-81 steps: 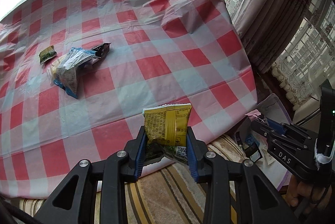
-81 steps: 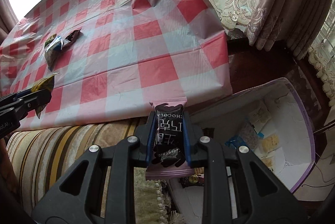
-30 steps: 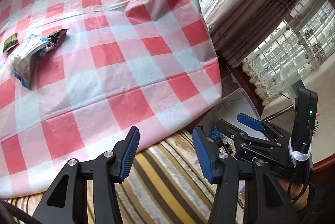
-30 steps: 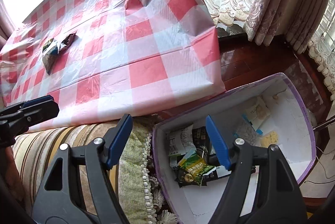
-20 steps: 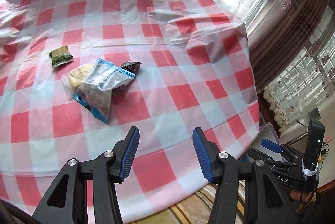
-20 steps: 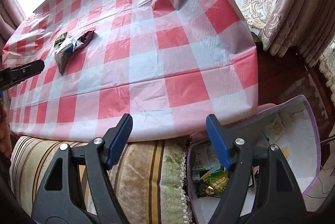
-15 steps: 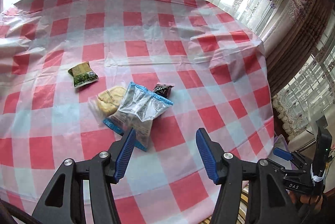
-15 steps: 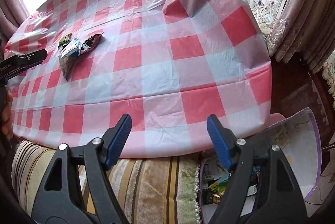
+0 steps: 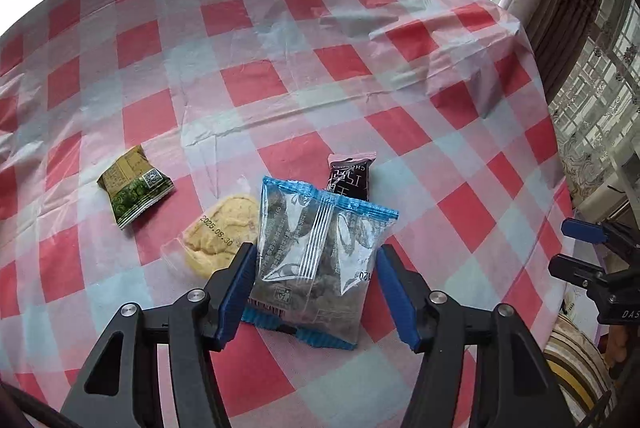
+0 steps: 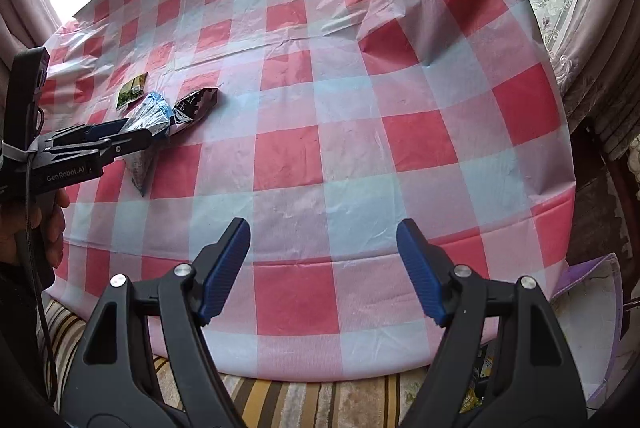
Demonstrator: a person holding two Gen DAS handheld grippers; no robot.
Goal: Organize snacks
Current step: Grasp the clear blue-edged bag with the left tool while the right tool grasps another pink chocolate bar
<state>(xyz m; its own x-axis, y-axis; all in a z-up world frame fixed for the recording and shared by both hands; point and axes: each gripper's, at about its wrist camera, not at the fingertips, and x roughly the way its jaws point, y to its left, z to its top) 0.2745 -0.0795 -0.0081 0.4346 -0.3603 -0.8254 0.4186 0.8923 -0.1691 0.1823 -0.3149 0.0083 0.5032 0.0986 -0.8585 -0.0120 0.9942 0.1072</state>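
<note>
1. Your left gripper (image 9: 316, 286), over the sofa edge a second ago, now hangs over the blue packet (image 9: 320, 252); its jaws, recently widened, straddle it without pressing.
2. Your right gripper (image 10: 323, 268) gapes empty over the tablecloth (image 10: 360, 108); only its view shows the purple bin (image 10: 600, 292).

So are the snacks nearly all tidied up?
Not yet. Some snacks already sit in the box beside the table. Both grippers are empty; the left gripper is open around the blue packet. The green packet, cake and chocolate bar remain.

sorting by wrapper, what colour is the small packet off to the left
Green and yellow packet, clearest in the left wrist view.
</note>
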